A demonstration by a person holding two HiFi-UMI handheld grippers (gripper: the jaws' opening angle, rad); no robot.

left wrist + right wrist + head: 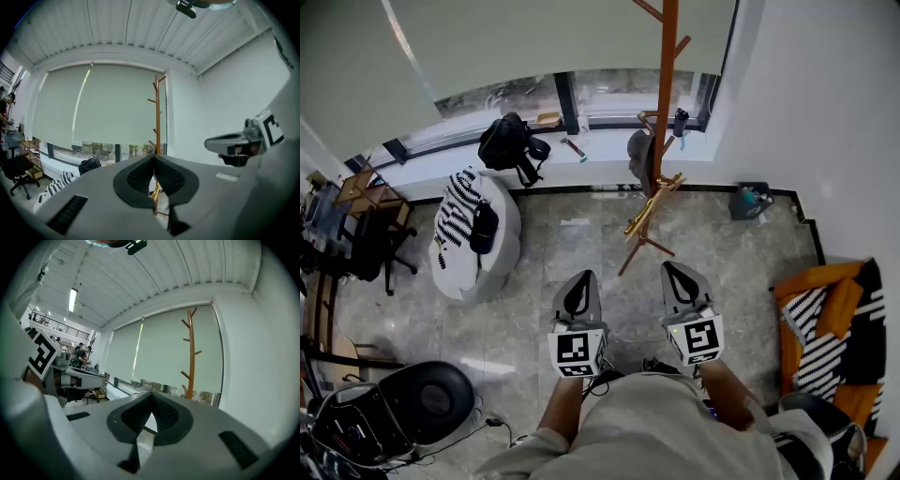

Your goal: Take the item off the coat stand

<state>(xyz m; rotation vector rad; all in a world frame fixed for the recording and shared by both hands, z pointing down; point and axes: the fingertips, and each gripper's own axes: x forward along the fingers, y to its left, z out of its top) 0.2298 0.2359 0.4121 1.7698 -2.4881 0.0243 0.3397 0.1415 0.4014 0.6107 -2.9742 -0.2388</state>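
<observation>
Both tools are held low in front of the person, side by side and well apart from the coat stand (667,84). The left gripper (579,279) has its jaws pressed together with nothing between them, and the left gripper view shows the two dark pads (140,176) meeting in a closed seam. The right gripper (674,272) is the same, jaws together and empty.

The item, a dark grey cap-like thing (637,157), hangs on the stand's pole, on its left side low down near the window sill (600,150). In the head view it sits at about 1 o'clock from the left gripper and about 11 o'clock from the right gripper, with bare floor (581,234) between it and both. Neither tool touches it or the stand. A smaller black thing (680,122) hangs on a peg on the pole's other side.

In the left gripper view the stand rises at 12 o'clock, straight above the closed jaws. In the right gripper view it stands at about 1 o'clock.

At 10 o'clock from the left gripper a white pouf (502,253) carries a striped cloth (455,216).
</observation>
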